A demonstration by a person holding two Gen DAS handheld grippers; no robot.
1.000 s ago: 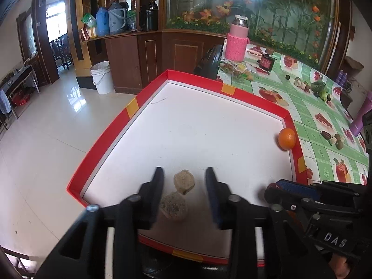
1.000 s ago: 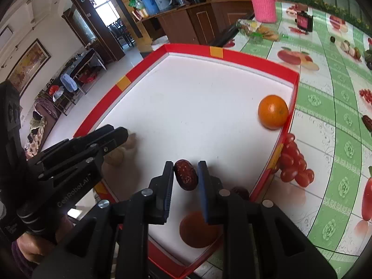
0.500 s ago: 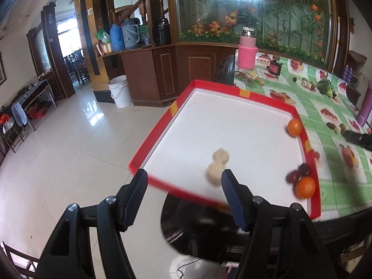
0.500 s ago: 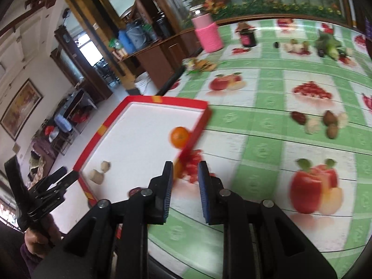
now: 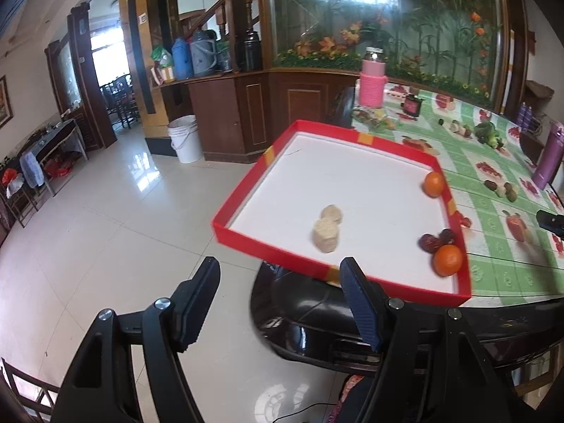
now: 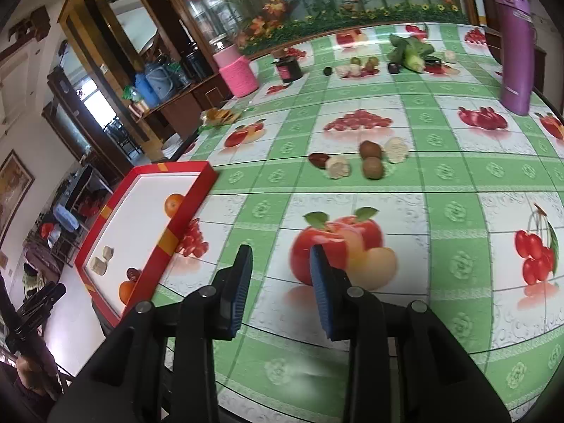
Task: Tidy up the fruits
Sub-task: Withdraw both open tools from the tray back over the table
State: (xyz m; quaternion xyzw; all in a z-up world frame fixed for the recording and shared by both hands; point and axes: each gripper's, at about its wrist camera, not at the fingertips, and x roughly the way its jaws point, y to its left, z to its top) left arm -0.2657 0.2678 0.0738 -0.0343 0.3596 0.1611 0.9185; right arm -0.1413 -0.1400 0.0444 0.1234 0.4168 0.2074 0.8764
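The room has a pale tiled floor (image 5: 105, 211), dark wood cabinets (image 5: 246, 112) and a glass partition with painted flowers (image 5: 387, 17) behind the bench (image 6: 440, 183), which is covered by a green-and-white checked cloth printed with fruit. At the bench's left end lies a red-rimmed tray (image 5: 268, 243) with a white floor, one corner jutting past the bench edge over the tiled floor. A purple bottle (image 6: 514, 42) and a pink knit-covered jar (image 6: 238, 74) stand upright at the far side of the bench. The left tool (image 5: 278, 303) hangs off the bench above the floor, its jaws wide apart and empty, pointing toward the tray's near corner. The right tool (image 6: 282, 285) hovers over a printed apple on the cloth, jaws apart and empty, pointing across the bench. In the tray, one orange (image 5: 433, 184) sits against the right rim and a second orange (image 5: 447, 260) in the near right corner, touching two dark red dates (image 5: 437, 240). Two pale beige pieces (image 5: 328, 229) lie touching near the tray's middle, their pair axis running from near edge to far. On the cloth, well apart from the tray, a cluster holds two brown kiwis (image 6: 372, 158), two pale pieces (image 6: 396, 149) and one dark date (image 6: 318, 159) in a rough row across the bench.
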